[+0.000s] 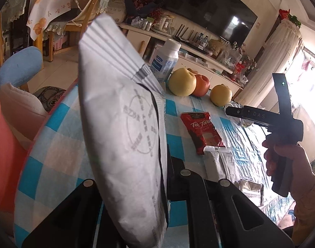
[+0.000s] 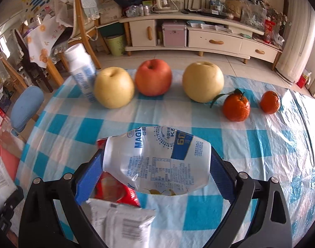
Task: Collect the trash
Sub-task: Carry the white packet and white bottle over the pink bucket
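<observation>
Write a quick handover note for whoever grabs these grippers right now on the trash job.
Left gripper: shut on a white wrapper, lifted off the table.
Right gripper: shut on a crushed bottle, above the table.
Left on the table: red sachet, white packet, upright bottle. Fruit stays.
Pink bin at the table's left edge; neither held piece is binned yet.

My left gripper point(image 1: 157, 165) is angled down, jaws clamped tight on a white pouch point(image 1: 124, 124). My right gripper point(image 2: 157, 165) is tilted down, blue pads point(image 2: 89, 177) squeezing a crushed bottle point(image 2: 157, 161); its hand point(image 1: 285, 161) wraps the handle.
</observation>
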`<state>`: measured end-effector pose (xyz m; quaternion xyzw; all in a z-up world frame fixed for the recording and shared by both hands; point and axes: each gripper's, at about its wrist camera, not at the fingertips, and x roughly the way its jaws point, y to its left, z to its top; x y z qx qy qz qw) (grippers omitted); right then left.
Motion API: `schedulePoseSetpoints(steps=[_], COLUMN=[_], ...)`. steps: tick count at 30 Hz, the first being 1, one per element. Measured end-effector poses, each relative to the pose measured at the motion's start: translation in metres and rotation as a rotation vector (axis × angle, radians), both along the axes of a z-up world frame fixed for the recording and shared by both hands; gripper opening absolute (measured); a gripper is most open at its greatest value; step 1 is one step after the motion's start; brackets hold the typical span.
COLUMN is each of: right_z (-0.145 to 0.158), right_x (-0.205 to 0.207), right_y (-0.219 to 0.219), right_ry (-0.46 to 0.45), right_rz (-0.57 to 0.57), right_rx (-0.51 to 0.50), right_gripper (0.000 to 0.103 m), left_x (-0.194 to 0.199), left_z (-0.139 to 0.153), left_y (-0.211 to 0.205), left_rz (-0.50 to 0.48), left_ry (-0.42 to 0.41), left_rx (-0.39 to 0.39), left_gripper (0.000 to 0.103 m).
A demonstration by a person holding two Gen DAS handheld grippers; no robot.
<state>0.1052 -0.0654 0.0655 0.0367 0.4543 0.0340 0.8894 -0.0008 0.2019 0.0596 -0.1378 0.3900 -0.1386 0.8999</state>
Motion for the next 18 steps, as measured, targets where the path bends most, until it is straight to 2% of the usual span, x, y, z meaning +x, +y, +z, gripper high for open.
schedulePoseSetpoints(steps=[12, 18], right_z=[0.015, 0.018], right_x=[-0.043, -0.069], right_y=[0.068, 0.110], right_ry=[-0.037, -0.045], right_rz=[0.115, 0.204], right_rx=[0.061, 0.043], right_gripper=[0.095, 0.095], left_x=[-0.006, -0.011], left_z=[0.016, 0.026], left_y=[0.042, 0.073], left_rz=[0.100, 0.164], left_ry=[-0.034, -0.049], left_rx=[0.016, 0.033], left_gripper=[0.014, 0.014])
